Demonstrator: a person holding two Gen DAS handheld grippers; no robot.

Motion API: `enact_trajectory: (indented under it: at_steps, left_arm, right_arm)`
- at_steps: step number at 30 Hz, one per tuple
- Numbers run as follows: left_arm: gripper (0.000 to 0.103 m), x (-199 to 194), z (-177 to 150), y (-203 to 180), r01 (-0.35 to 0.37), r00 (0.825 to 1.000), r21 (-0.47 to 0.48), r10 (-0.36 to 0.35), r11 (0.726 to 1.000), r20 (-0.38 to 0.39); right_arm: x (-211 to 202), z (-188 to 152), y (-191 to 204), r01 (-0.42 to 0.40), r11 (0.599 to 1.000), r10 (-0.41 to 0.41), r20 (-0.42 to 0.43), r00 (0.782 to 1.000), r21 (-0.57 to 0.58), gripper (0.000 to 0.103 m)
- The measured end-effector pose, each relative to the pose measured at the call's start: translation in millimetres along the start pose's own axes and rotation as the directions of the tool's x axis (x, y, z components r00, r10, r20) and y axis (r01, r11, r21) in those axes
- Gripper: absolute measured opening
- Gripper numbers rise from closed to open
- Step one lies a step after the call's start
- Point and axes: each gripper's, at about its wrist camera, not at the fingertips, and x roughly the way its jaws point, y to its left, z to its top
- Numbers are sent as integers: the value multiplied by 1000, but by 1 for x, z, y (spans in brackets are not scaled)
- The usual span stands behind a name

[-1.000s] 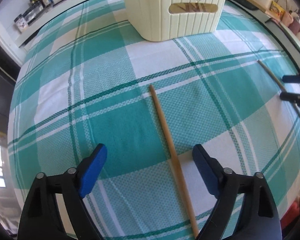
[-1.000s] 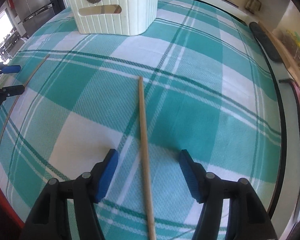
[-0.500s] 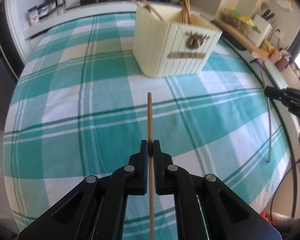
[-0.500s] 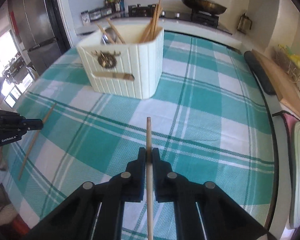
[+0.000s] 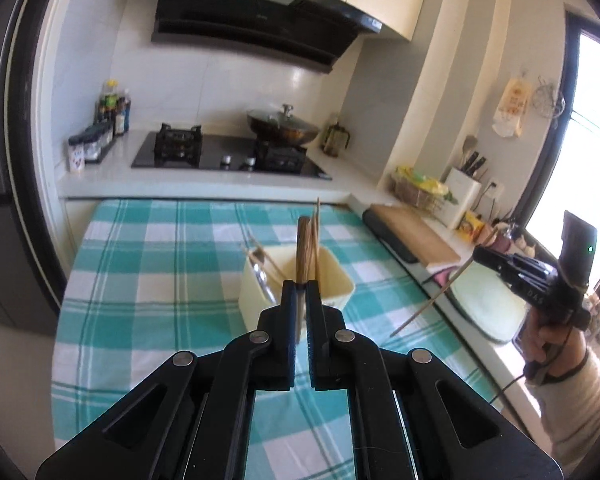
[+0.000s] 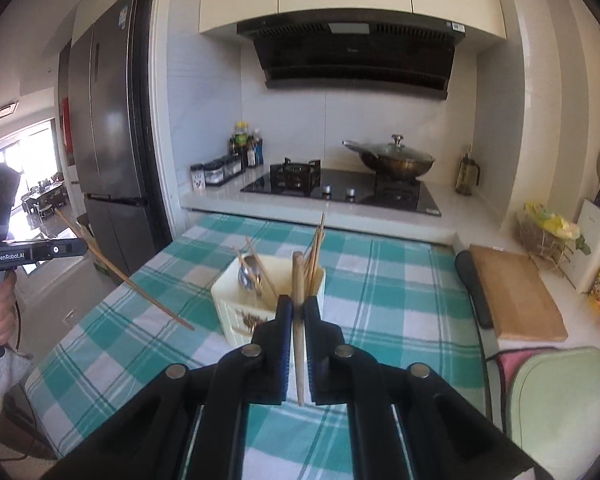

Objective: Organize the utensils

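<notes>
My left gripper point(image 5: 300, 286) is shut on a wooden chopstick point(image 5: 302, 250), held up in the air and pointing toward the cream utensil holder point(image 5: 296, 296) on the checked cloth. My right gripper point(image 6: 298, 304) is shut on a second wooden chopstick point(image 6: 298, 280), also lifted, in front of the same holder point(image 6: 236, 312). The holder has chopsticks point(image 6: 316, 248) and a metal spoon point(image 6: 246, 274) standing in it. Each gripper shows in the other's view with its chopstick: the right one point(image 5: 478, 256), the left one point(image 6: 82, 246).
A teal and white checked cloth point(image 6: 396, 300) covers the counter. Behind it are a gas hob point(image 6: 340, 190) with a lidded wok point(image 6: 396, 158) and bottles point(image 6: 246, 148). At right lie a wooden board point(image 6: 516, 292), a knife block point(image 6: 596, 240) and a green mat point(image 6: 560, 400).
Both grippers closed on the chopsticks that lay on the cloth, then lifted them and tilted up, so the views now look across the kitchen instead of down at the cloth.
</notes>
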Motion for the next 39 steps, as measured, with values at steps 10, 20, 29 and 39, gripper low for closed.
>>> enact_trajectory:
  at_steps: [10, 20, 29, 39]
  left_arm:
    - [3, 54, 95, -14, -34, 993, 14, 32, 999, 114]
    - [2, 127, 92, -10, -33, 997, -25, 35, 999, 71]
    - [2, 144, 79, -10, -21, 1000, -6, 21, 1000, 23]
    - [10, 112, 63, 33, -106, 993, -28, 108, 994, 48]
  right_arm:
    - [44, 108, 9, 21, 996, -7, 163, 987, -87, 7]
    - [117, 97, 6, -21, 998, 26, 86, 996, -55, 7]
    - [160, 70, 7, -64, 997, 63, -14, 998, -50, 7]
    - [106, 79, -4, -96, 995, 96, 132, 987, -4, 7]
